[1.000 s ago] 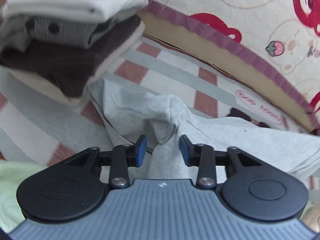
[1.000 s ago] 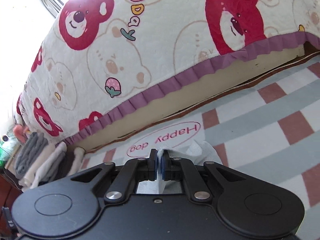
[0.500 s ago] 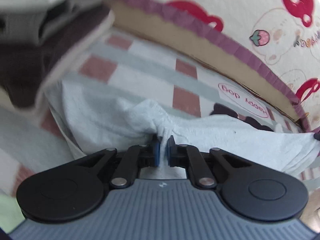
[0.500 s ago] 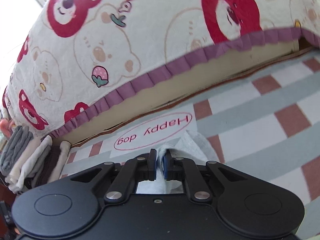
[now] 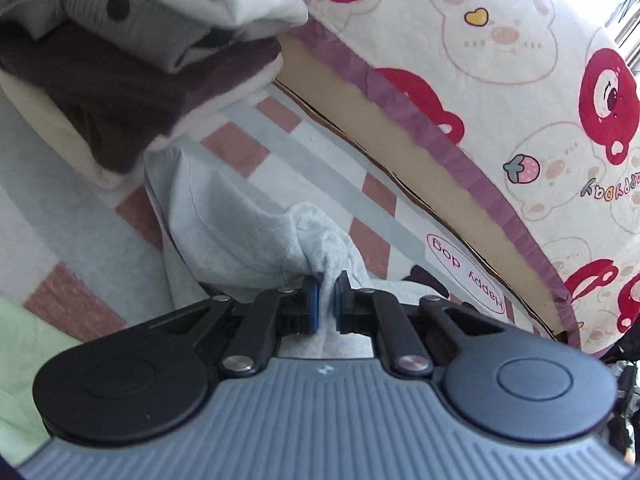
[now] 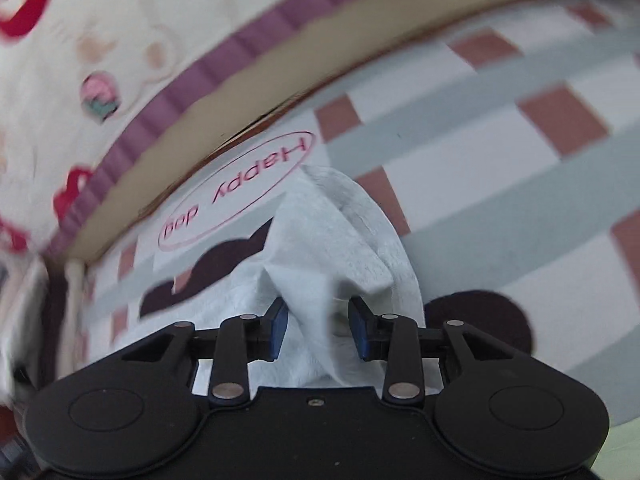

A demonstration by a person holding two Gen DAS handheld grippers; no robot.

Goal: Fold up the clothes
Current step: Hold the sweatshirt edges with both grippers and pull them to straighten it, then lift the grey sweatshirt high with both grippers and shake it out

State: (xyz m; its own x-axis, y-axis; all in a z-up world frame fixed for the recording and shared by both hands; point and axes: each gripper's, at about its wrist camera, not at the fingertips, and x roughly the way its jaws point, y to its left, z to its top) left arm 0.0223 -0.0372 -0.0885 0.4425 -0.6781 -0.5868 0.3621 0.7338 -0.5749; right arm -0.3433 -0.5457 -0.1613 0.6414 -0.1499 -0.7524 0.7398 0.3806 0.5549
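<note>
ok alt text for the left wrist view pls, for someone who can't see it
The left tool is shut on a bunched fold of a light grey garment that lies on a checked blanket. A stack of folded clothes sits at upper left, and a bear-print bedspread fills the upper right.

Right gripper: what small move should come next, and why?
Probably back the right gripper away from the grey garment. Its jaws stand open around a loose peak of cloth, so that end looks released, while the left gripper is pinched shut on the other bunch.
</note>
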